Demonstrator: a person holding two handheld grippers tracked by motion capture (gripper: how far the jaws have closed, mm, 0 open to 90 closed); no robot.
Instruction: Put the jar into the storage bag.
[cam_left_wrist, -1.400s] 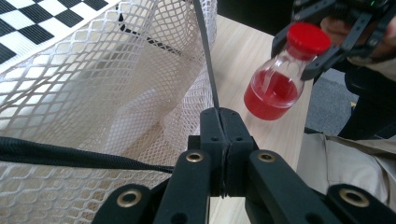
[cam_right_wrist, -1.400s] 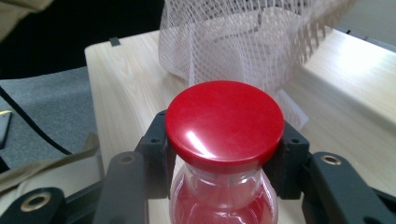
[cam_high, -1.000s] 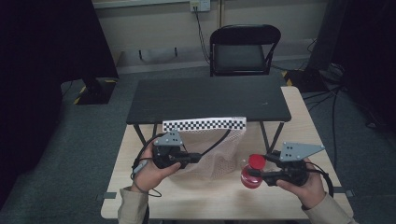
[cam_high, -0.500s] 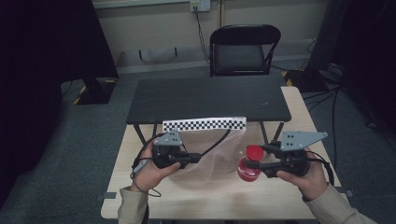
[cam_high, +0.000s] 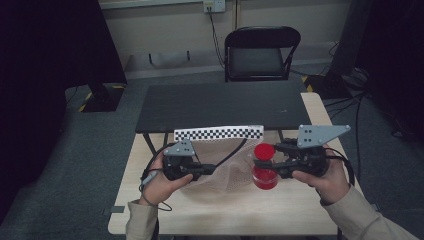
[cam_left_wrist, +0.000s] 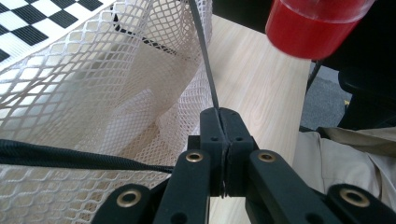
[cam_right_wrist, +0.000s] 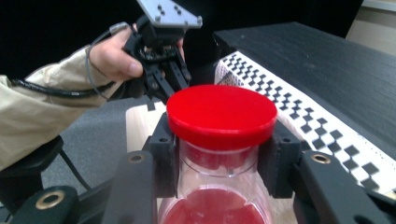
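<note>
1. Right gripper (cam_high: 261, 167): black jaws have just been closing and now clamp the neck of a clear plastic jar (cam_right_wrist: 219, 186), round glossy red lid (cam_right_wrist: 222, 114), red contents, lifted beside the bag
2. Left gripper (cam_left_wrist: 219, 122): jaws pressed together on a thin dark strap (cam_left_wrist: 203, 51) of the cream mesh bag (cam_left_wrist: 88, 93)
3. Bag lies slumped on the pale wood table (cam_high: 210, 210), near a checkerboard strip (cam_high: 218, 133)
</note>
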